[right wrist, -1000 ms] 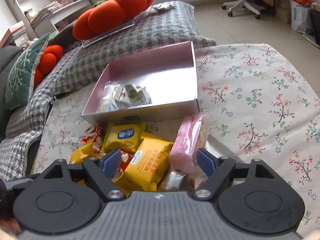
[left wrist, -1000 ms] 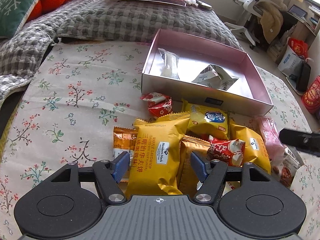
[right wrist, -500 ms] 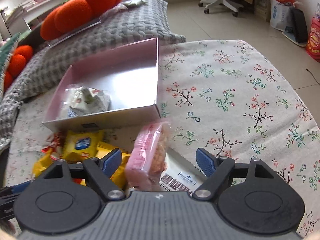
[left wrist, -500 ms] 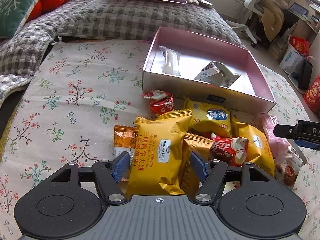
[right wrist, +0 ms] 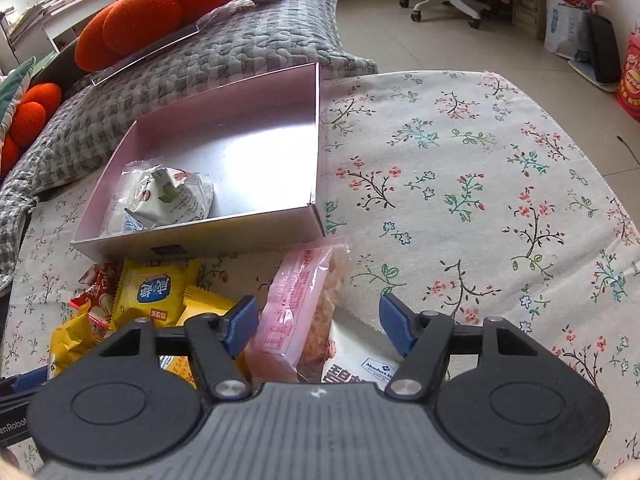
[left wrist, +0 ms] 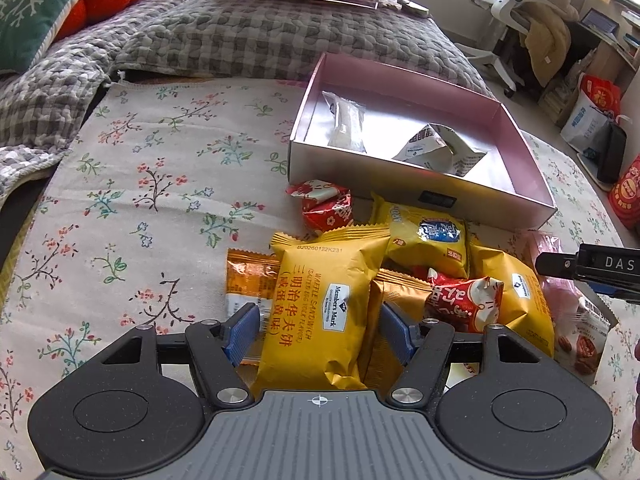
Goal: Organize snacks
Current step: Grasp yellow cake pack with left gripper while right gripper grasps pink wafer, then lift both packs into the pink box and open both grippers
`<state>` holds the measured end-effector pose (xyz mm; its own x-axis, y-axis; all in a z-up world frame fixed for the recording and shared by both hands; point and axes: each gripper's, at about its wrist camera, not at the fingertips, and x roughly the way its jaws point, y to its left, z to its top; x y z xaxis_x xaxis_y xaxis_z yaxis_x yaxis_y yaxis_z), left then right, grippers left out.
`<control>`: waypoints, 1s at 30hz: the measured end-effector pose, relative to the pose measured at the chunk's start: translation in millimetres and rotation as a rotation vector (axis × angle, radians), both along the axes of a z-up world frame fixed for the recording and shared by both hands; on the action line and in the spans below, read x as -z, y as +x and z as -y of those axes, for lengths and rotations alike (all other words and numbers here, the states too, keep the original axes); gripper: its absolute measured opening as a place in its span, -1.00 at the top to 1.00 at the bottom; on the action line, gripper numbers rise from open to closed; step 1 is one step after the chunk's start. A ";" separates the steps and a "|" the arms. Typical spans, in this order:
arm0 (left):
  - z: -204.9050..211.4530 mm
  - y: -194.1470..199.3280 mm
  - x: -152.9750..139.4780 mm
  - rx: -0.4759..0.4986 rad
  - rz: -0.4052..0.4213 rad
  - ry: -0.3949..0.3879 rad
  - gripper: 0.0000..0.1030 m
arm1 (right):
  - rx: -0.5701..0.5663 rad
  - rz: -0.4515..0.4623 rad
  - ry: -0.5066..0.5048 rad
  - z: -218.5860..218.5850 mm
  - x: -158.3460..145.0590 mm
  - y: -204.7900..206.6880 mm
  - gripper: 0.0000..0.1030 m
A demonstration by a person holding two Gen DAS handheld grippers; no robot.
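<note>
A pink open box [left wrist: 400, 184] holds a clear-wrapped white snack [left wrist: 348, 124] and a crumpled white packet [left wrist: 436, 148]. Loose snacks lie piled in front of it. My left gripper [left wrist: 318, 332] straddles a yellow waffle sandwich packet [left wrist: 320, 304]; its jaws are closing slightly and the pads stand just off the packet's sides. My right gripper [right wrist: 318, 324] is closing around a pink packet [right wrist: 300, 312]. The left pad is at the packet's edge and the right pad is well clear of it. A white nut packet [right wrist: 356, 364] lies under the pink one.
A yellow blue-label packet [left wrist: 428, 240], red candies [left wrist: 328, 204] and an orange packet [left wrist: 248, 276] crowd the pile. The floral cloth [right wrist: 480, 200] is bare to the right of the box [right wrist: 220, 236]. A grey quilt with orange cushions [right wrist: 160, 12] lies behind.
My right gripper has swung right and sunk onto the pink packet, and its jaws have narrowed. The left gripper has stayed over the yellow packet.
</note>
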<state>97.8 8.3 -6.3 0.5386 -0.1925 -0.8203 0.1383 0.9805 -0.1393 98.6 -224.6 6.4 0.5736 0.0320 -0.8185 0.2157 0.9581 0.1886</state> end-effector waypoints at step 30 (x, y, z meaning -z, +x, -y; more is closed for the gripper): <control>0.8 -3.8 -4.2 0.026 0.019 -0.004 0.27 | -0.036 0.041 0.060 3.3 -3.6 -3.6 0.67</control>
<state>94.0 7.6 -2.1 0.5486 -0.2103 -0.8092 0.1669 0.9759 -0.1405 95.0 -227.8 10.0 0.6043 0.1016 -0.7902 0.1720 0.9518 0.2539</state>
